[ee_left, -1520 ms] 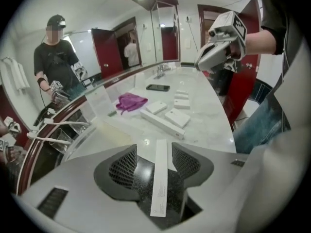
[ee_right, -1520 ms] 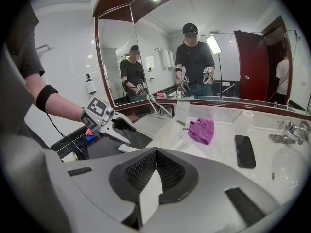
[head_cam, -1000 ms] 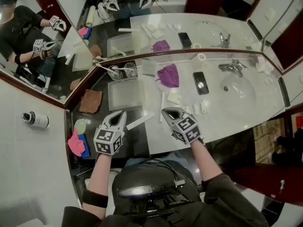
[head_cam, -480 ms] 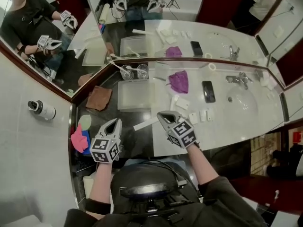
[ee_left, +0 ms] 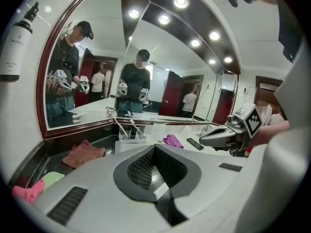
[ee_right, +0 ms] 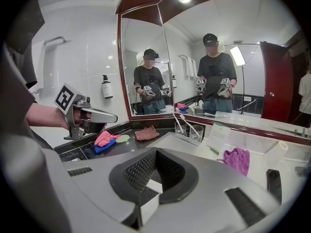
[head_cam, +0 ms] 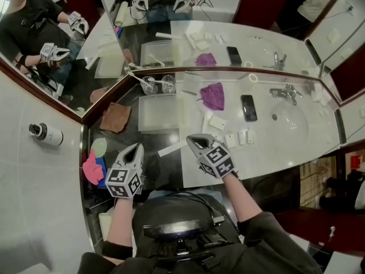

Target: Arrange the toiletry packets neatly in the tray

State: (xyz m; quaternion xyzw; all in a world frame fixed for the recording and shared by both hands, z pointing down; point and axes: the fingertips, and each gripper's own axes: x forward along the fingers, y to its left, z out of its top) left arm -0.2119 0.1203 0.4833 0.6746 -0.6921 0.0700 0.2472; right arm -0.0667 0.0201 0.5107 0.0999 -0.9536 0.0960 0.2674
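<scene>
From beside the vanity I see both tongs hovering low over the near edge of the counter. The left gripper and the right gripper each have their jaws pressed together with nothing between them. A long white packet lies on the counter between their tips. The other toiletry packets lie scattered on the pale marble beyond the right gripper, all outside the tray, which sits to their left, just in front of two glasses holding toothbrushes. A purple cloth and a phone lie nearer the mirror.
</scene>
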